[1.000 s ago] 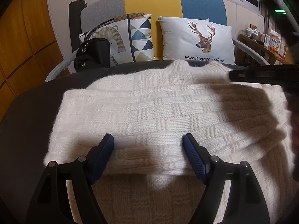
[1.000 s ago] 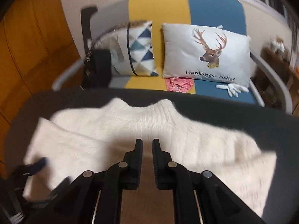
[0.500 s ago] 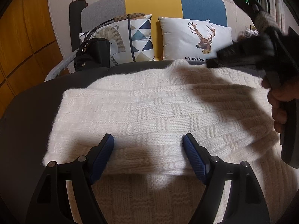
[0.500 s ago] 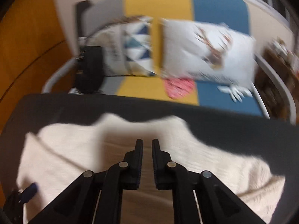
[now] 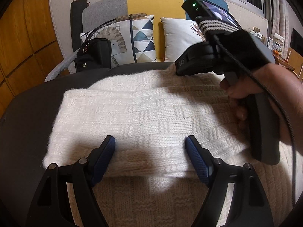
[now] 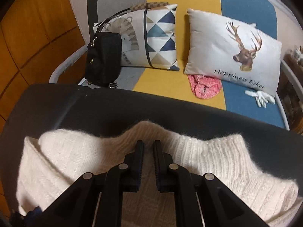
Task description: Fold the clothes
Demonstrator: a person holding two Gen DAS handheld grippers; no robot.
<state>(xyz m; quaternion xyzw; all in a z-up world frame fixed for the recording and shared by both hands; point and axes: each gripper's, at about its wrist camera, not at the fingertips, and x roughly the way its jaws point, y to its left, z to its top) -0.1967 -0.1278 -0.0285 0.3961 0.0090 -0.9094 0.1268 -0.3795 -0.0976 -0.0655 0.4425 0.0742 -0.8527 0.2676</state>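
Note:
A white knit sweater [image 5: 151,109] lies on the dark table [image 5: 28,123], with one part folded across its body. My left gripper [image 5: 149,139] hovers open just over the near edge of that folded band, its blue pads apart and holding nothing. My right gripper [image 6: 148,142] is shut, its tips just above the sweater [image 6: 217,160] at the ribbed collar [image 6: 147,130] by the table's far edge. Whether the tips touch the knit I cannot tell. In the left wrist view, the hand [image 5: 265,98] holding that gripper reaches in from the right.
Beyond the table [image 6: 94,109] stands a grey, yellow and blue sofa [image 6: 180,0]. On it are a triangle-pattern pillow [image 6: 161,37], a deer pillow [image 6: 236,47], a black bag [image 6: 103,60], a pink cloth [image 6: 204,87] and a white glove [image 6: 261,97]. Wooden panels [image 5: 24,47] line the left.
My right gripper has moved forward and slightly down to the collar, staying shut. In the left wrist view it came in from the right. My left gripper has not moved.

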